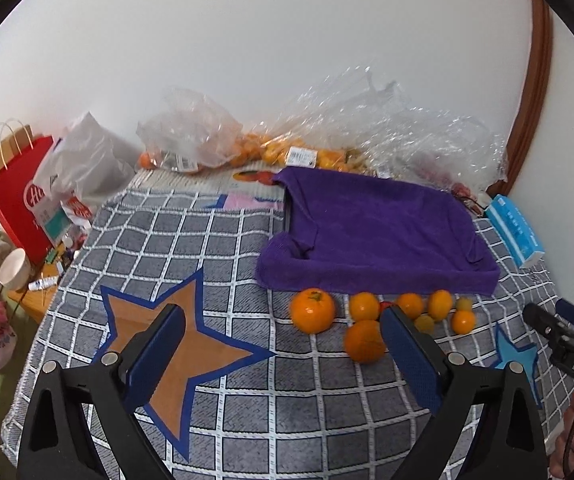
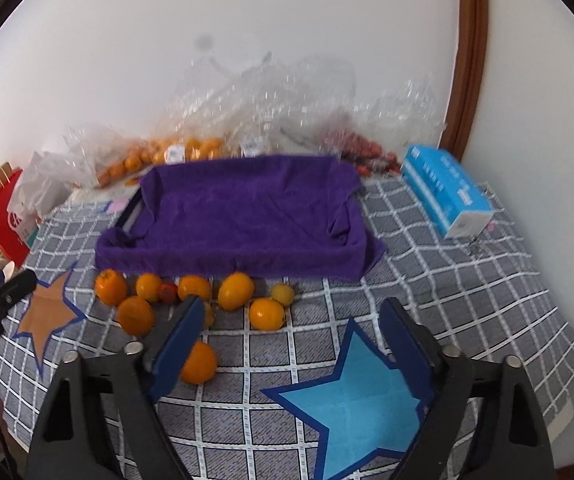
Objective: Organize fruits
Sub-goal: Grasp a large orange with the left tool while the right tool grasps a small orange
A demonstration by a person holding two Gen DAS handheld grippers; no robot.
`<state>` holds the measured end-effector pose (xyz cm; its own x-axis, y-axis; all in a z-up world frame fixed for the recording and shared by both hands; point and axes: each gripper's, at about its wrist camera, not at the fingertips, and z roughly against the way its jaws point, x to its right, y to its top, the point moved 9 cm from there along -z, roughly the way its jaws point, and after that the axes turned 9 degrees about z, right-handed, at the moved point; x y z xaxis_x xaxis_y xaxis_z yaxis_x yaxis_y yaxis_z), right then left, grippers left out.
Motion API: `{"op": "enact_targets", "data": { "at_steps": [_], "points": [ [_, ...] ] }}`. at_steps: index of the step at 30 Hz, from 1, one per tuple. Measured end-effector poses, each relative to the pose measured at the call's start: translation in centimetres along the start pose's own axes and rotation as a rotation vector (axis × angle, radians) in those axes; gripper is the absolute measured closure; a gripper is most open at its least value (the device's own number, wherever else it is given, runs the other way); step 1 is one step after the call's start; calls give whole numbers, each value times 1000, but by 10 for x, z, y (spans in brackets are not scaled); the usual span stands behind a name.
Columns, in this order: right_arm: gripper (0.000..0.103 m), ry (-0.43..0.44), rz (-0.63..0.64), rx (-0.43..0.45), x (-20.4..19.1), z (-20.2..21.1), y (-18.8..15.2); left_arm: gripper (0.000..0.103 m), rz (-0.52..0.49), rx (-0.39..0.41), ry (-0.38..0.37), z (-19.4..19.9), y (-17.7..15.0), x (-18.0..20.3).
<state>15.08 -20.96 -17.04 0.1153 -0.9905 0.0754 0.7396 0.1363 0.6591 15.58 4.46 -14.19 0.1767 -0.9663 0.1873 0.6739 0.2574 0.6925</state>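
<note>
Oranges (image 2: pixel 191 288) lie in front of the purple tray (image 2: pixel 247 216); one lone orange (image 2: pixel 199 362) lies just beside the right gripper (image 2: pixel 293 346), whose jaws are apart and empty, like those of the left gripper (image 1: pixel 283 354).

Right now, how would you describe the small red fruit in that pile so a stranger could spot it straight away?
Find the purple towel draped over a tray on the checked cloth. Along its near edge lies a cluster of oranges. The red fruit sits toward the left of that cluster, wedged between two oranges; it is the only red one and smaller than most.
</note>
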Motion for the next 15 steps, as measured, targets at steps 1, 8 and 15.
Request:
{"op": "enact_targets", "data": {
  "at_steps": [1,8,15],
  "points": [
    [26,2,4,-16,0,-7,-3,10,1,-9,-2,-4,-1,-1],
    [42,62,23,-81,-9,-47,-19,11,-4,-62,2,-32,-11,-10],
    [56,119,26,-122,-20,-78,-24,14,0,-113,-11,-53,-20,-12]
  ]
}}
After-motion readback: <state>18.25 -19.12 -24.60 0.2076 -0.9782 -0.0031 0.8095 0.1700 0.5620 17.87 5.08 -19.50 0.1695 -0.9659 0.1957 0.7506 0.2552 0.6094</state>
